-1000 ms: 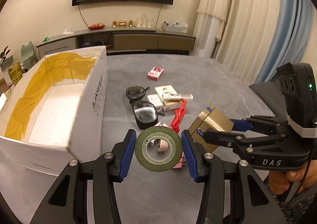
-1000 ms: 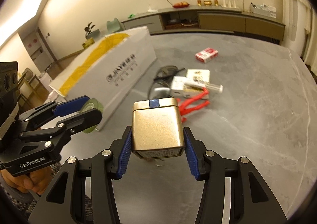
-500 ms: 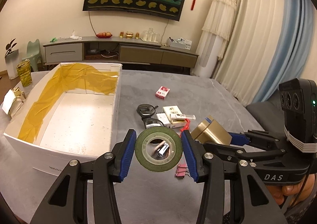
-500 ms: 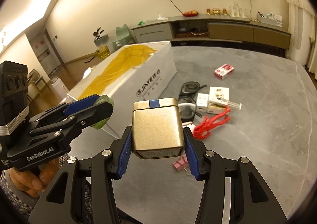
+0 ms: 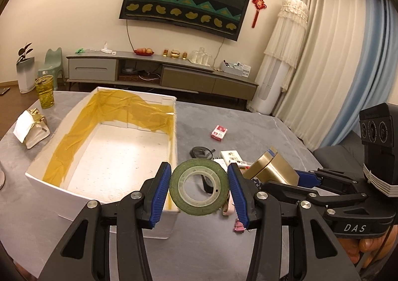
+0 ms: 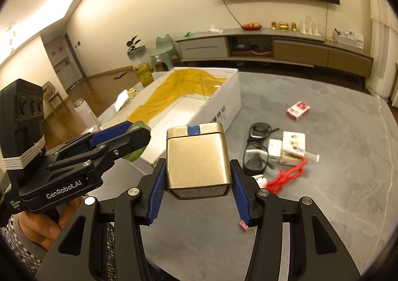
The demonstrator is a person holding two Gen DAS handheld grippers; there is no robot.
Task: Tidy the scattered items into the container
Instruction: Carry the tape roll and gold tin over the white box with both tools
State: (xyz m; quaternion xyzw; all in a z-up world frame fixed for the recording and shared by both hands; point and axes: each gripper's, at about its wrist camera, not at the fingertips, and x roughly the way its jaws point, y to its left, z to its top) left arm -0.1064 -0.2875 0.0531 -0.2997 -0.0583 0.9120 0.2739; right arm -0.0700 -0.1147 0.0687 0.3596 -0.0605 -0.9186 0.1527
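Grey stone-look tabletop (image 5: 261, 132) in a living room w/ low sideboard and dark wall hanging behind; open white cardboard box lined w/ yellow film (image 5: 112, 146) at left, nothing visible inside. Left gripper (image 5: 199, 187) raised above the tabletop by the box's near right corner, jaws clamped on a green tape roll w/ clear core (image 5: 199, 187), roll on edge, hole facing the camera. Right gripper (image 6: 197, 182) alongside to the right, level-ish, jaws clamped on the sides of a square gold metal tin w/ blue tape on its lid seam (image 6: 197, 159), lid end pointing fwd. Both loads off the surface, neither over the box opening yet. Step in hand, by judgement: carry both to the box and drop. Best to go left first, clear the near wall w/ margin, get well over the white floor, lower before releasing so the roll can't run off; then swing the tin across w/o clipping the other gripper or the rim. Left on the tabletop: black-framed glasses (image 6: 256, 151), red card pack (image 6: 298, 110), small white cartons (image 6: 288, 146), red cord (image 6: 288, 176), pink clip (image 5: 239, 226).
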